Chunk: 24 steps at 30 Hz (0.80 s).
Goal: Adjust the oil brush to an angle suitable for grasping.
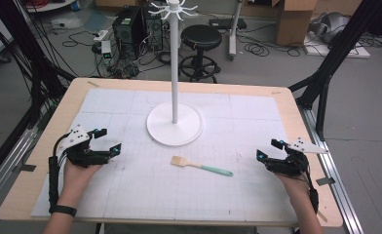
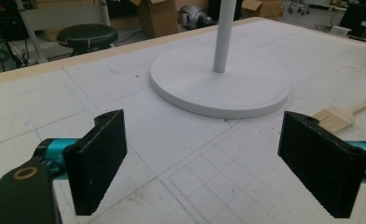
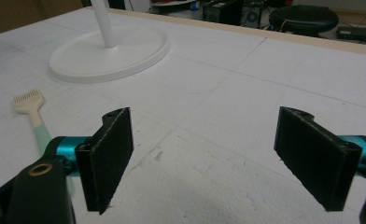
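A small brush (image 1: 200, 166) with a pale bristle head and a mint-green handle lies flat on the white mat, in front of the white stand's round base (image 1: 174, 129). The stand's pole (image 1: 174, 63) rises upright to hooked arms at its top. My left gripper (image 1: 109, 140) rests at the mat's left side, open and holding nothing. At the right side my right gripper (image 1: 268, 149) is open too, with nothing between its jaws. The brush (image 2: 342, 115) shows by the right jaw in the left gripper view, and the brush (image 3: 34, 116) lies left of the jaws in the right gripper view.
The white gridded mat (image 1: 130, 195) covers a wooden table (image 1: 43, 161). Behind the table are a black stool (image 1: 201, 39), computer boxes (image 1: 135, 27), cables on the floor and cardboard boxes (image 1: 296, 19). Black frame legs (image 1: 325, 73) stand at both sides.
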### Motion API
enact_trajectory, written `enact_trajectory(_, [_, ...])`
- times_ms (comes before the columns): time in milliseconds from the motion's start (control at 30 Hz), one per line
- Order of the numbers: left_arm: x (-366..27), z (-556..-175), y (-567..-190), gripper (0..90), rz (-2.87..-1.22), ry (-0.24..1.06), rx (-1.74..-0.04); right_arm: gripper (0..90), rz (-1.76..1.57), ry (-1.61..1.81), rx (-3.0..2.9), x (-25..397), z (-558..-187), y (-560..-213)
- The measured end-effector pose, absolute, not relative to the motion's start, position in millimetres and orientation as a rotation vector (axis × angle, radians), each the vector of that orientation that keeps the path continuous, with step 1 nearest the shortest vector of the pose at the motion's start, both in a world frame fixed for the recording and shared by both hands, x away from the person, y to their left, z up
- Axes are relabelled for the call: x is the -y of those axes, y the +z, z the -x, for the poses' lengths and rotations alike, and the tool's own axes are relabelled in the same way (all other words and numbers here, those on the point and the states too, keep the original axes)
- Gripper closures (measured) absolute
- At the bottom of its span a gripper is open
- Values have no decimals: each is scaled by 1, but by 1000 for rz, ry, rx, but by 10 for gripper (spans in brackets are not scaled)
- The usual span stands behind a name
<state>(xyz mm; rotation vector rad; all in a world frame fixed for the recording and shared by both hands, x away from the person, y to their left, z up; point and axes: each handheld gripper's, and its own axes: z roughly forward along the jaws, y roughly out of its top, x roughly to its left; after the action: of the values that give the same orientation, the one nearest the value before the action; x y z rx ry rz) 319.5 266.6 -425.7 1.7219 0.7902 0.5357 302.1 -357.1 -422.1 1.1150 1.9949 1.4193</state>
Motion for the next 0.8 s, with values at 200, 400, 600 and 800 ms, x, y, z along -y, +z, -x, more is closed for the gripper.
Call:
enact_trajectory(200, [-267, -319, -425, 162, -1721, 539, -789, 191, -1124, 1429, -1989, 358, -302, -422])
enact_trajectory(400, [-267, -319, -426, 162, -1725, 540, -788, 189, -1122, 1434, -1992, 358, -302, -422])
enact_trajectory(600, [-266, -320, -426, 162, -1726, 539, -786, 169, -1110, 1448, -2004, 356, -304, -423])
enact_trajectory(800, [-266, -319, -426, 162, -1724, 539, -785, 154, -1101, 1467, -2026, 351, -305, -423])
